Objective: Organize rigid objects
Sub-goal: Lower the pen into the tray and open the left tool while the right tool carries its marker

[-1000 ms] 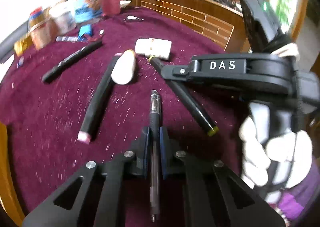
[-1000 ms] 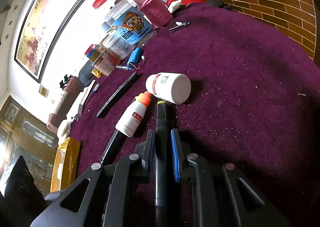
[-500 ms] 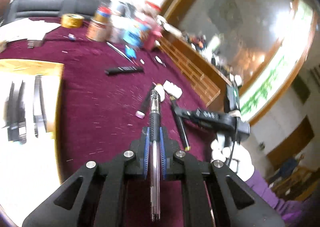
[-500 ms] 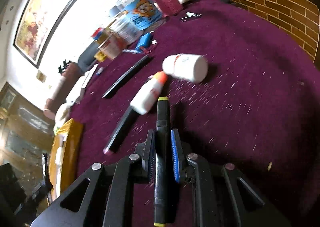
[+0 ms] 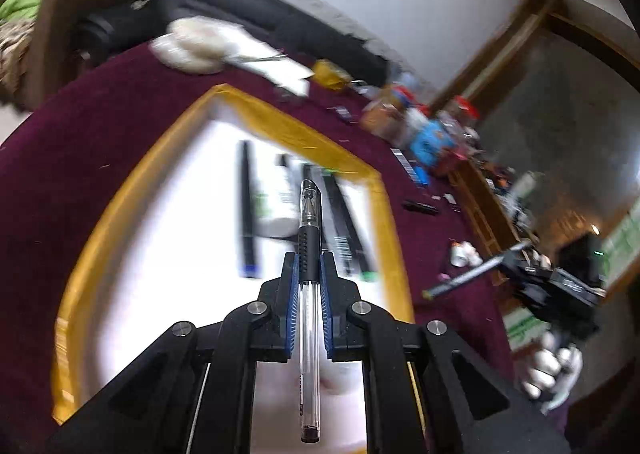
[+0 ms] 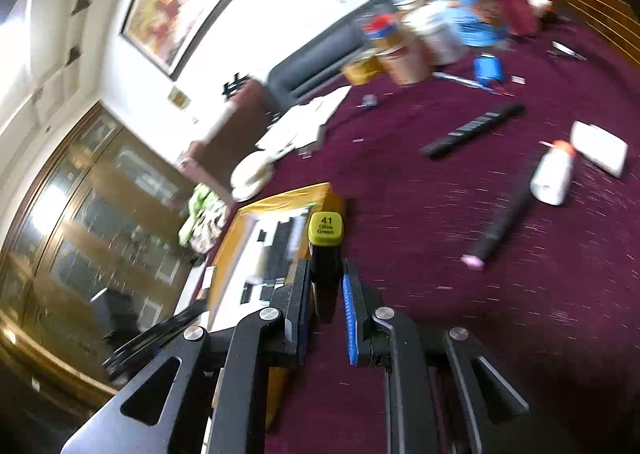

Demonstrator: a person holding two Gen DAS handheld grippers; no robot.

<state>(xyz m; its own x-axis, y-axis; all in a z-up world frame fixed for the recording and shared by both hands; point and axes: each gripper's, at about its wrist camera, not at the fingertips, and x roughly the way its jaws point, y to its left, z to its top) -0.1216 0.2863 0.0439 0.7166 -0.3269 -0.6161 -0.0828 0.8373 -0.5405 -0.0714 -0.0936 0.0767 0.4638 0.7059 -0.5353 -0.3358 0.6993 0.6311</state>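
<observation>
My left gripper (image 5: 309,264) is shut on a clear gel pen (image 5: 309,238) with a black grip, held above a white tray with a yellow rim (image 5: 280,121). Several dark markers and a white bottle lie in that tray. My right gripper (image 6: 326,274) is shut on a black marker (image 6: 325,254) with an olive-green end cap, raised off the maroon tablecloth (image 6: 460,326); it also shows at the right of the left wrist view (image 5: 472,274). The tray (image 6: 280,199) sits ahead and left of it.
On the cloth lie a black marker with a pink end (image 6: 500,225), a white bottle with an orange cap (image 6: 554,173), a white container (image 6: 598,147) and another black marker (image 6: 472,129). Jars and bottles (image 6: 440,33) crowd the far edge. Papers (image 5: 240,49) lie beyond the tray.
Both grippers have lifted their pens off the cloth and swung left toward the tray. The left one now hangs over the tray; the right one has risen and turned that way.
</observation>
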